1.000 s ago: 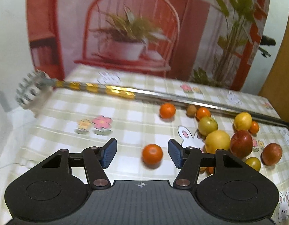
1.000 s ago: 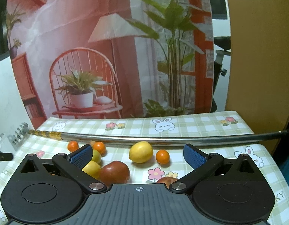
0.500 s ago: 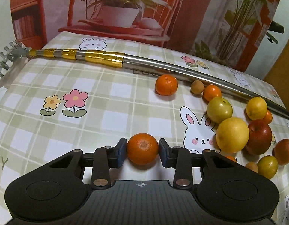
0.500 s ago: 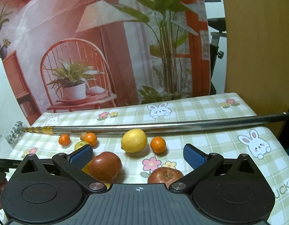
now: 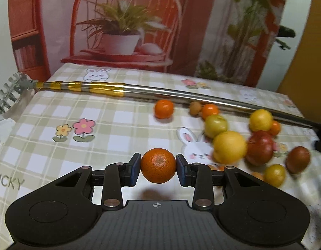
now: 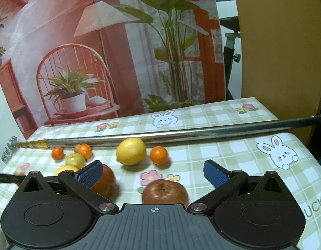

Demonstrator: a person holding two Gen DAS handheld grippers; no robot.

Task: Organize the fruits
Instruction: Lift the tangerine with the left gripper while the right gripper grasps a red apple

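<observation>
Both tools are showing matte black bodies: the left gripper [image 5: 158,167] and right gripper [image 6: 153,171] are wearing blue ribbed pads, silver pivot screws, round recessed discs and a small crosshair mark.

A pole [image 6: 181,135] is laid across the table [image 6: 233,154]; a lemon [image 6: 131,151] is set before it, an apple [image 6: 164,191] nearer.

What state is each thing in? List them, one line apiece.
left gripper: shut on the orange, jaws just closed.
orange: clamped between the pads, lifted off the cloth.
right gripper: open, empty.
red apple: upright on the cloth, ungripped.
metal pole: lying flat across the table.
</observation>
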